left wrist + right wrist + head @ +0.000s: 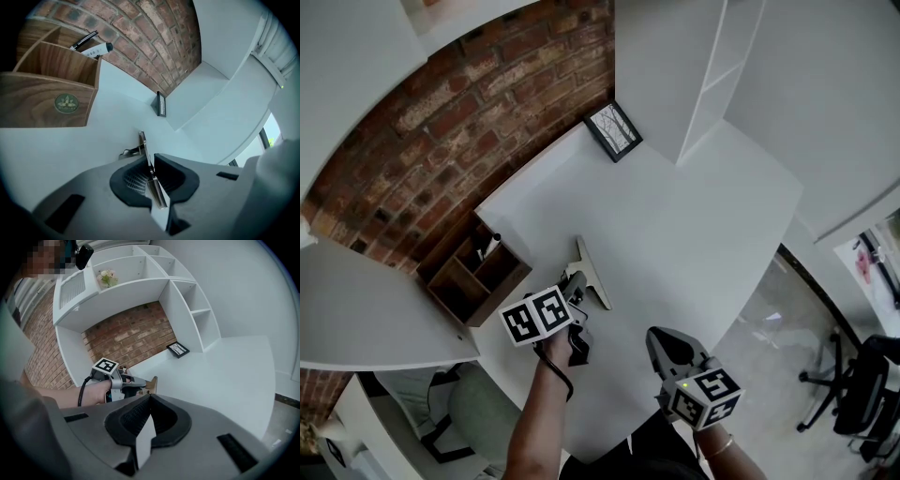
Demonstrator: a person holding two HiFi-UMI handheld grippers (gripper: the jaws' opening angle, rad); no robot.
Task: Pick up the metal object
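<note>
Hovering closest to the person, well on the near side of the metal object [589, 262], the right hand-held gripper [661, 345] has its jaws clenched together with nothing between them. Just to the near end of the metal object, the left hand-held gripper [575, 284] is clamped on it: the pads pinch the thin, flat strip edge-on, and the rest of the strip reaches out beyond the jaws over the white worktop [703, 225]. A short crosspiece juts from the strip's side near the jaws. Whether the strip is clear of the worktop cannot be told. The person's bare left forearm [539, 412] runs back from this gripper toward the bottom of the head view.

Left of the metal object, near it but apart, stands a wooden organizer [450, 291] with open compartments; a white marker [96, 48] and a black pen [84, 40] stick up from one of them. Beyond the metal object, well apart from it, a small black picture frame [614, 129] leans where the worktop meets the red brick wall [441, 141]. Farther still from the metal object, white shelving [140, 273] rises above the bricks.
</note>
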